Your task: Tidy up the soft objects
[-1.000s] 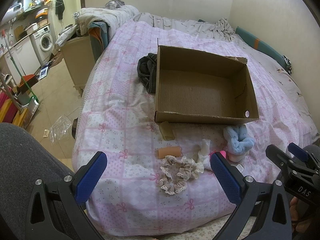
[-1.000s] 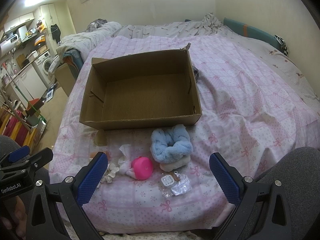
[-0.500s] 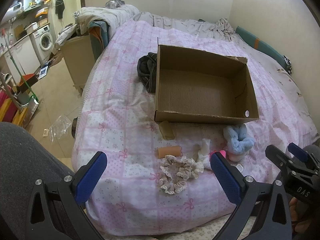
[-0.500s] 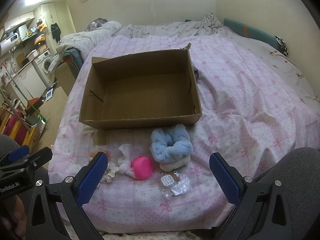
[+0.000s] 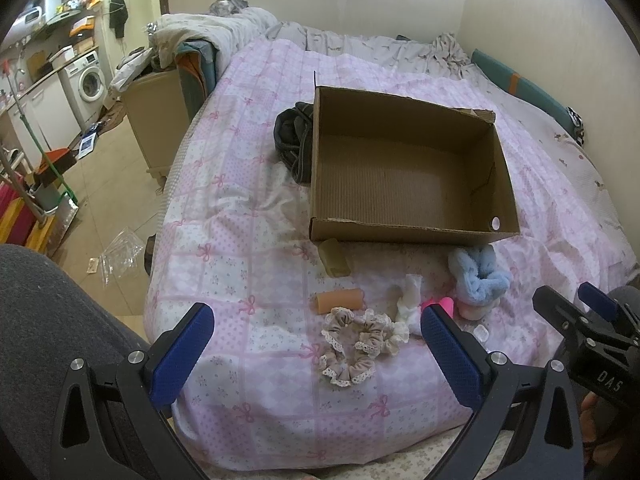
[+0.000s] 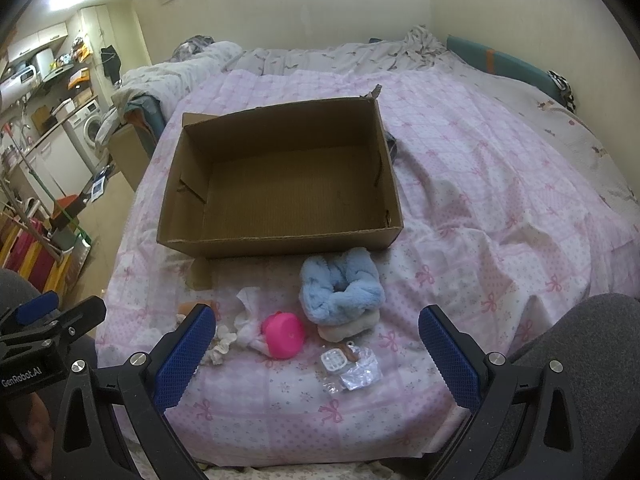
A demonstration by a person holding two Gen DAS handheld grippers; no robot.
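An empty cardboard box (image 5: pixel 412 232) (image 6: pixel 280 242) stands on the pink bed. In front of it lie a beige lace scrunchie (image 5: pixel 352 346), a fluffy blue scrunchie (image 5: pixel 478 276) (image 6: pixel 340 286) on a cream one (image 6: pixel 348 328), a pink round object (image 6: pixel 283 334), white cloth (image 6: pixel 248 314), a peach roll (image 5: pixel 339 300) and a tan pad (image 5: pixel 334 263). My left gripper (image 5: pixel 316 356) is open, near the bed's front edge, just short of the lace scrunchie. My right gripper (image 6: pixel 316 356) is open, short of the pink object.
A dark garment (image 5: pixel 292 140) lies left of the box. A small clear plastic packet (image 6: pixel 348 370) lies near the bed's front edge. The floor, a wooden cabinet (image 5: pixel 158 120) and a washing machine (image 5: pixel 90 80) are to the left. A wall runs along the bed's right side.
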